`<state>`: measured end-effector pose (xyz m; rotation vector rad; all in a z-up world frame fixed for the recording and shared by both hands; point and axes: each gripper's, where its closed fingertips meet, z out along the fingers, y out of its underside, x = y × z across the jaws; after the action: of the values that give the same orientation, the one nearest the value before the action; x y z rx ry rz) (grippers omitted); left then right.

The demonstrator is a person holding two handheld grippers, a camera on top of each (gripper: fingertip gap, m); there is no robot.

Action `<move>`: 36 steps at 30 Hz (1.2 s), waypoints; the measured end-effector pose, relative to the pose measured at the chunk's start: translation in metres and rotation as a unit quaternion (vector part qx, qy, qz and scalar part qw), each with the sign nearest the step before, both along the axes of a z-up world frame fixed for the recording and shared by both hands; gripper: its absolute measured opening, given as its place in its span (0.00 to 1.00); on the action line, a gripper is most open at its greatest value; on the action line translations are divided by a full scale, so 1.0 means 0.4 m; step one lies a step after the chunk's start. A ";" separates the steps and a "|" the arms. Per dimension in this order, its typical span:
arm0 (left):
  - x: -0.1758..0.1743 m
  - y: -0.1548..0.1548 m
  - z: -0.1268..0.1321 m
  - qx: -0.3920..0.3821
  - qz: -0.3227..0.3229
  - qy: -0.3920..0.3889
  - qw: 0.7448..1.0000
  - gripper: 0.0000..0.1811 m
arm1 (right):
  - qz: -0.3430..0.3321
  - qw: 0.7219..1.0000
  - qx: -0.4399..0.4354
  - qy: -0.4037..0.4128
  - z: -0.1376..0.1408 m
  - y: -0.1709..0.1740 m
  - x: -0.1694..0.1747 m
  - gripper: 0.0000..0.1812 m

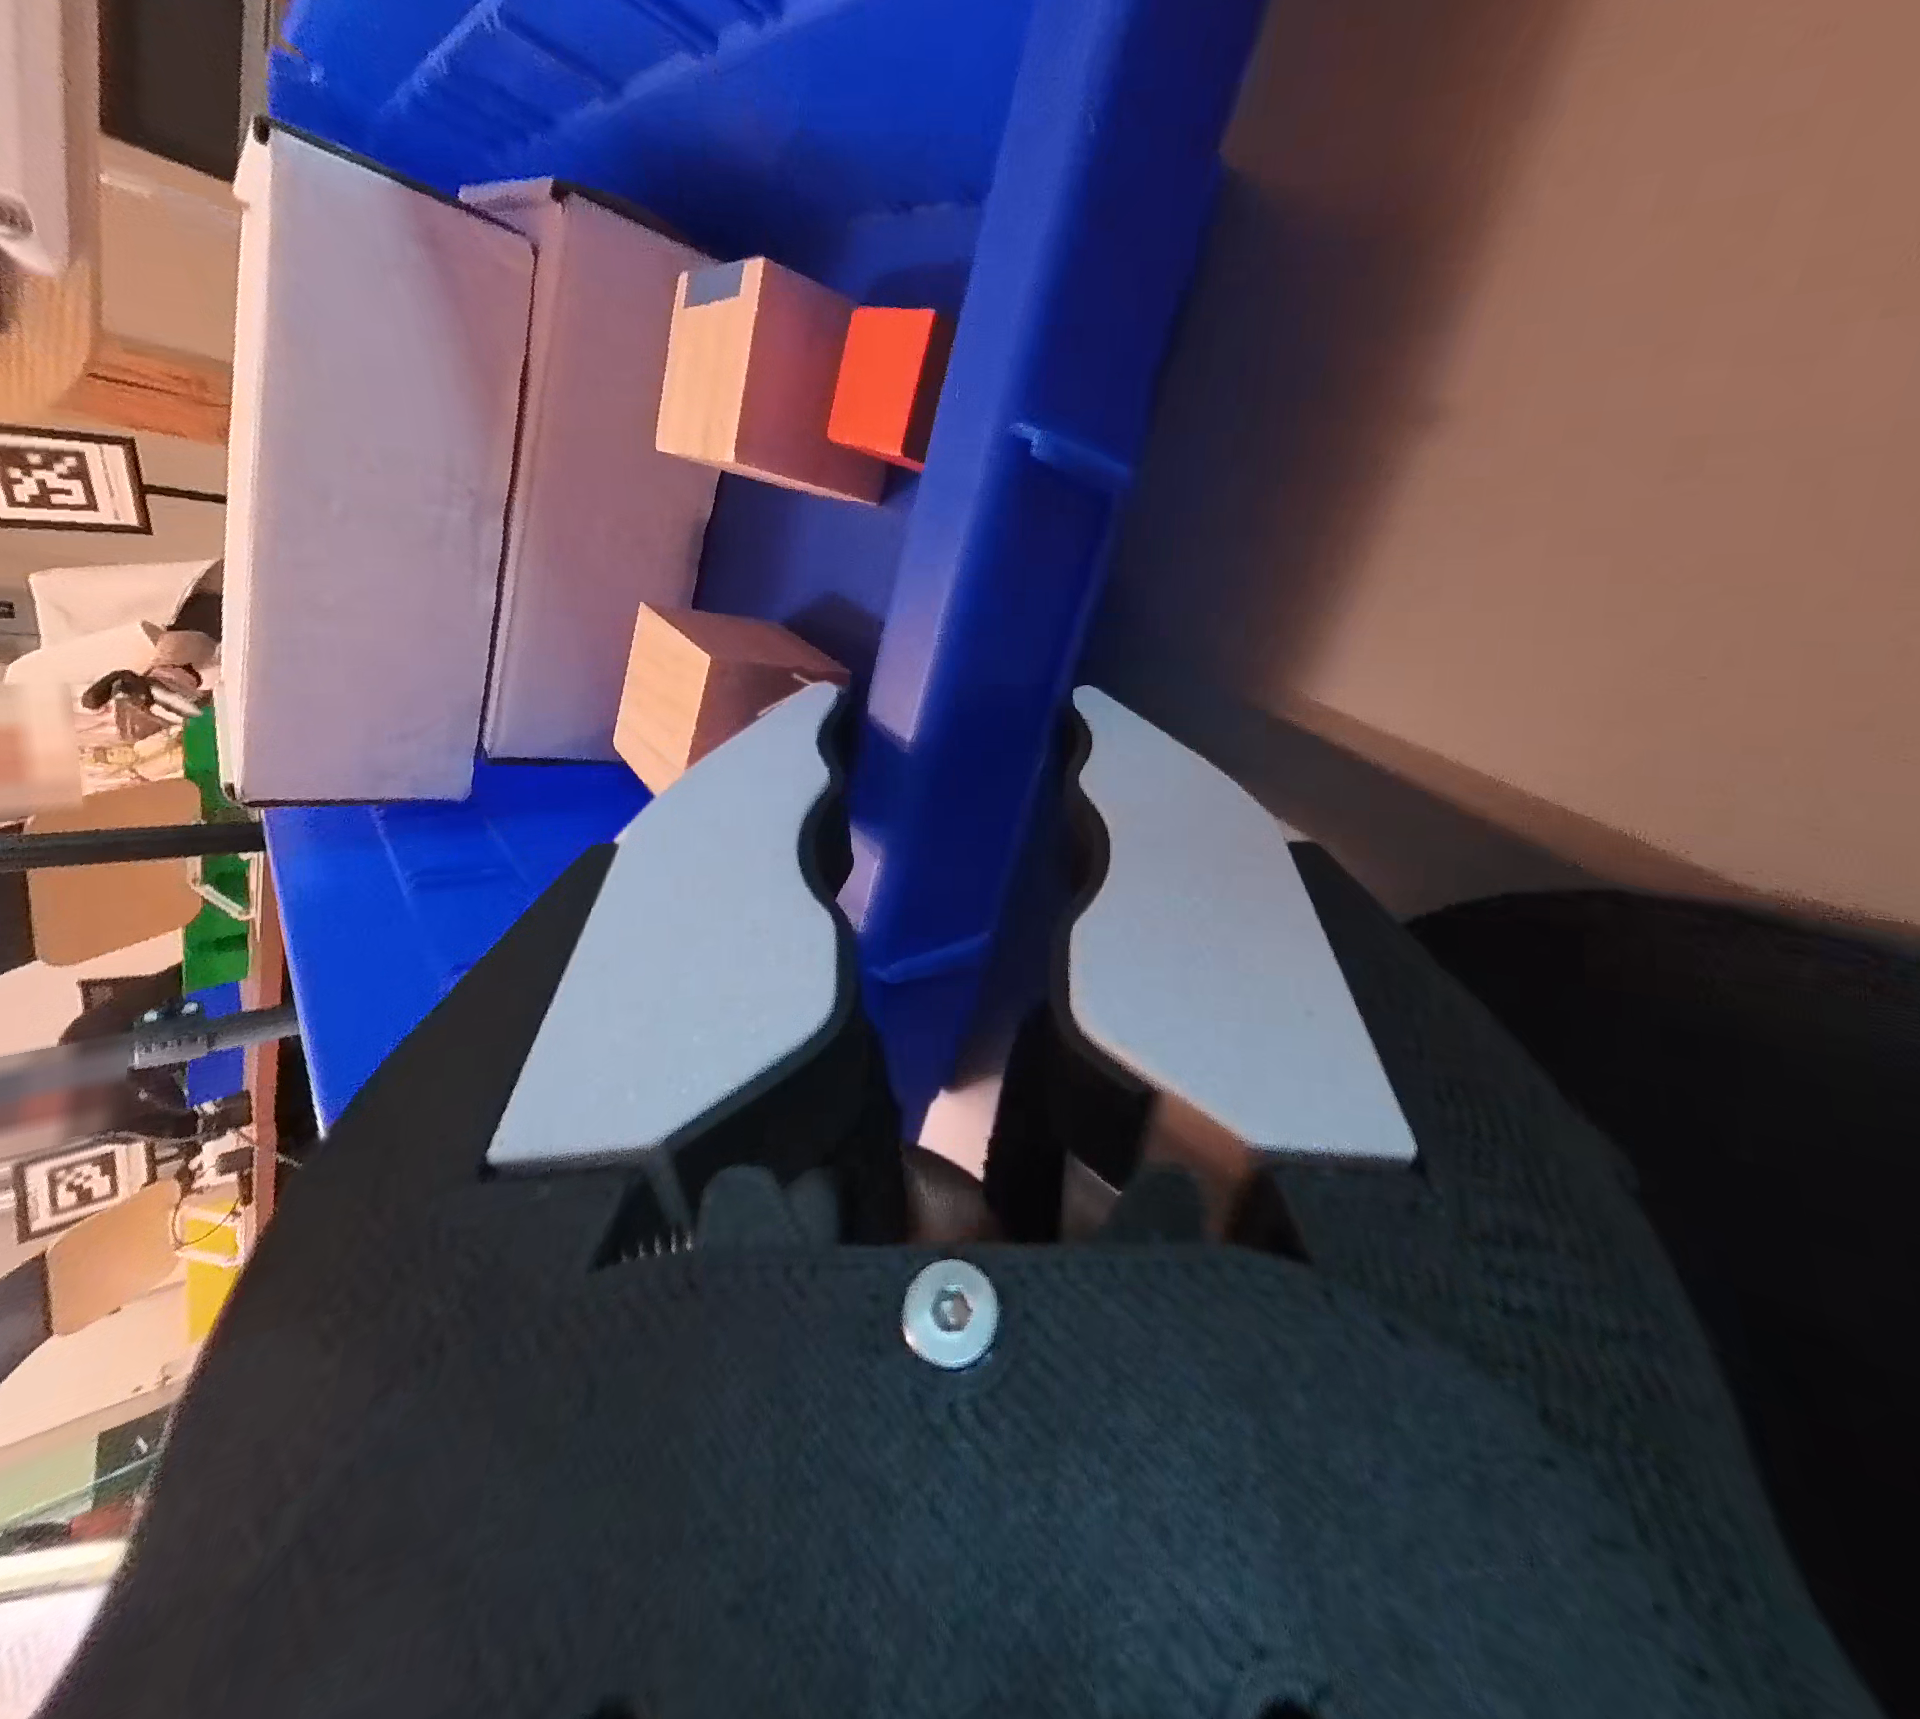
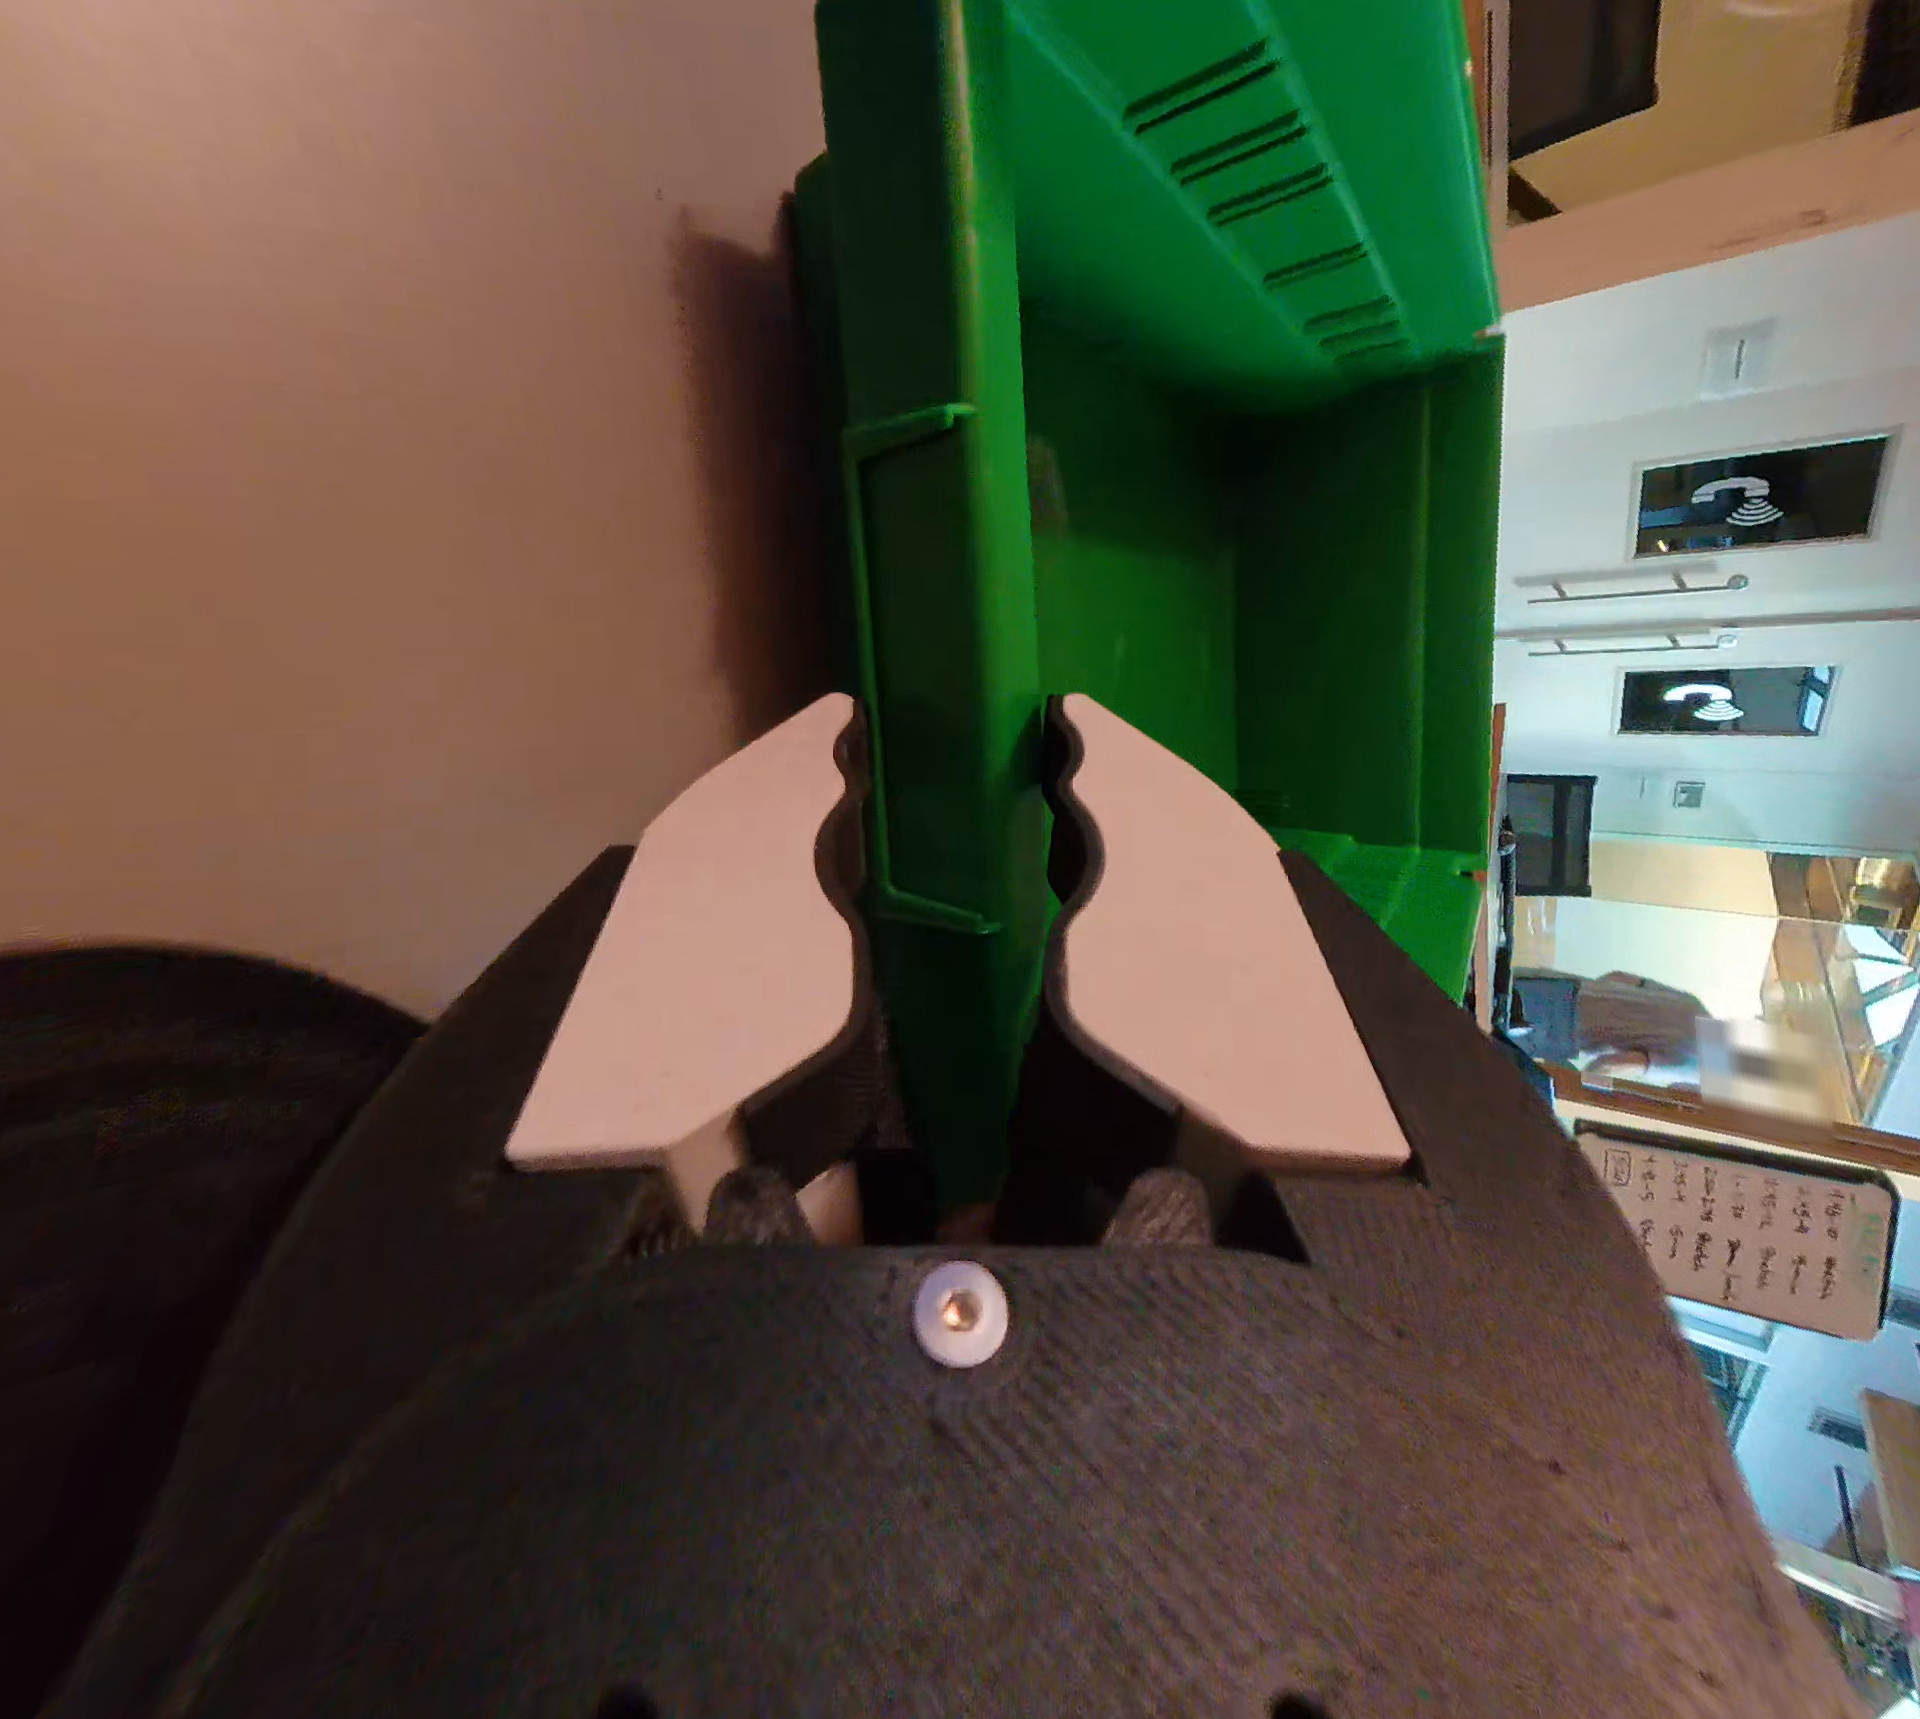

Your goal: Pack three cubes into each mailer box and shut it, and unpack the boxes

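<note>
My left gripper [image 1: 961,713] is shut on the front wall of a blue bin [image 1: 977,526]. In the bin lie two white mailer boxes [image 1: 364,474], two plain wooden cubes [image 1: 748,370] and a cube with a red face [image 1: 883,381]. My right gripper [image 2: 951,719] is shut on the front wall of a green bin [image 2: 935,578]. I see nothing inside the green bin. Both views are turned sideways.
Both bins rest on a tan table [image 1: 1558,319]. The green bin also shows beyond the blue bin in the left wrist view [image 1: 213,838]. Behind it are a yellow bin [image 1: 213,1274], marker tags [image 1: 62,474] and room clutter. A dark sleeve [image 2: 156,1098] lies beside my right gripper. My right fingertips sit around 30 centimeters from my left ones.
</note>
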<state>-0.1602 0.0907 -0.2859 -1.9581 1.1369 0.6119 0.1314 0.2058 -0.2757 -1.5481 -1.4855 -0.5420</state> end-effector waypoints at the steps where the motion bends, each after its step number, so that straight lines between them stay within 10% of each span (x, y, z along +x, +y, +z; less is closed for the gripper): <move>1: -0.014 -0.002 0.000 -0.002 0.004 0.002 1.000 0.21 | -0.003 1.000 -0.001 -0.003 -0.001 0.003 0.021 0.18; 16: -0.357 -0.120 -0.003 -0.042 0.074 0.127 0.988 0.20 | -0.028 0.997 0.005 -0.077 -0.005 0.042 0.368 0.19; 36: -0.455 -0.429 -0.003 -0.105 0.175 0.134 0.970 0.20 | -0.094 0.984 -0.039 -0.146 -0.008 -0.115 0.673 0.19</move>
<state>-0.3423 -0.0807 -0.2873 -2.3367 1.0540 1.0037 0.4006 0.1598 -0.2790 -1.7373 -1.6020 -0.8596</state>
